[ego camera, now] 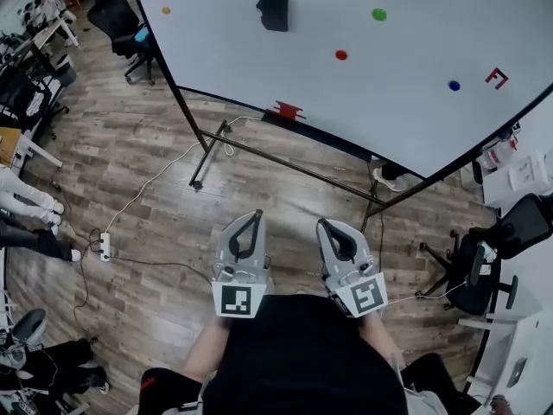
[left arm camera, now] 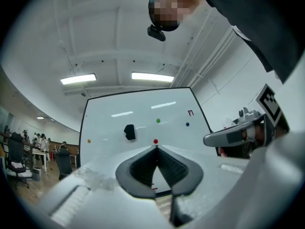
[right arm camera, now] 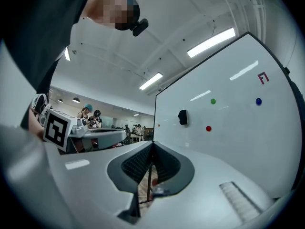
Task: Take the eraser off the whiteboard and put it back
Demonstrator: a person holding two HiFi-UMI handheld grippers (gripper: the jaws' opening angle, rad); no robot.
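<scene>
While both tools are held level before us, we list the following. Left gripper [ego camera: 256, 216]: jaws together, nothing between them. Right gripper [ego camera: 321, 223]: jaws likewise together and empty, just beside the left one, above the wooden floor [ego camera: 147, 223]. Eraser [ego camera: 274, 11]: black, stuck to the whiteboard [ego camera: 415, 119] left of its middle, well apart from both grippers. Board markers: orange dot [ego camera: 166, 10] near the left edge, green dot [ego camera: 378, 14], red dot [ego camera: 341, 55] and blue dot [ego camera: 454, 86] to the eraser's right, and a red written mark [ego camera: 496, 78] by the blue dot. Small red item [ego camera: 287, 110] at the board's lower edge. Power strip [ego camera: 104, 246] with cable on the floor. Office chair [ego camera: 484, 266] at right.
</scene>
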